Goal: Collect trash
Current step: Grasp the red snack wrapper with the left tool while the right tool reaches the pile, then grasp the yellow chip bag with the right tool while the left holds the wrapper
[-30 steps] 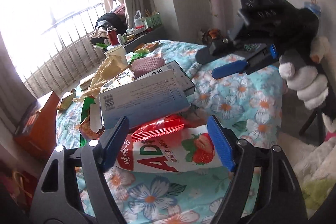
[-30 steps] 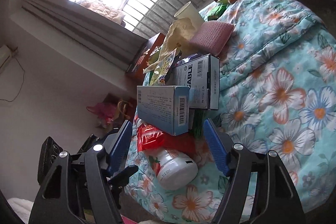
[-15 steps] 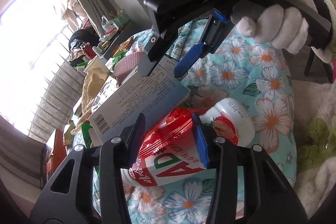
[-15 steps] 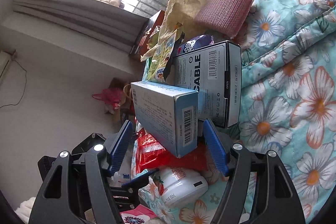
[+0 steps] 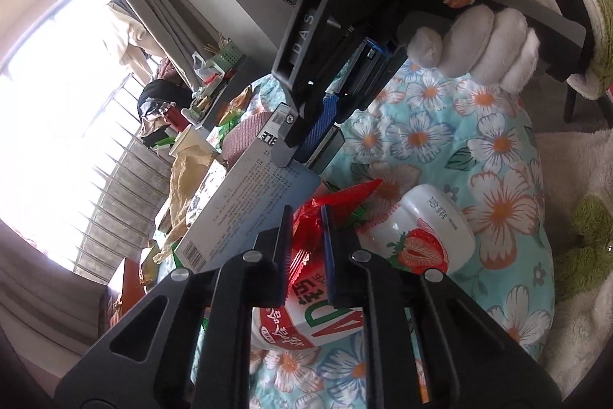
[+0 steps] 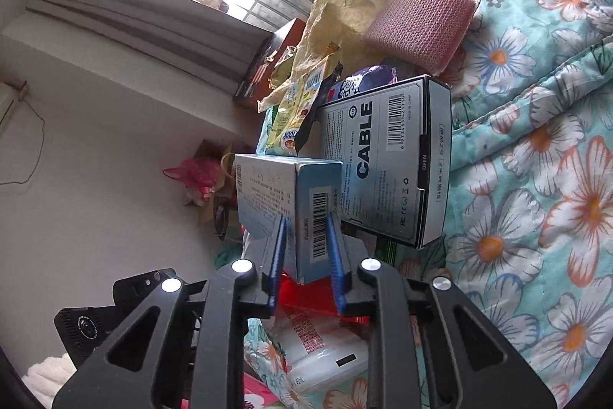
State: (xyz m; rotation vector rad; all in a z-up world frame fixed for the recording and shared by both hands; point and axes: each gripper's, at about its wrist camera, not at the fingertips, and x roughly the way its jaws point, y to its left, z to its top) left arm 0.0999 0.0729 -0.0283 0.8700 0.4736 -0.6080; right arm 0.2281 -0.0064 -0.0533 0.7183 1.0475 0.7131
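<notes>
Left wrist view: my left gripper [image 5: 304, 248] is pinched nearly closed on the red foil wrapper [image 5: 325, 206], which lies against the near end of the pale blue box [image 5: 245, 206], on top of the strawberry drink bottle [image 5: 421, 236]. I judge the foil light, crinkly and slippery, so a bunched fold is the best place to grip.

Right wrist view: my right gripper [image 6: 306, 263] is clamped on the near barcode end of the pale blue box [image 6: 287, 194], just left of the black CABLE box [image 6: 387, 160]. The carton looks light and probably hollow; I would squeeze it near its edges, where card is stiffest, or it may buckle.
</notes>
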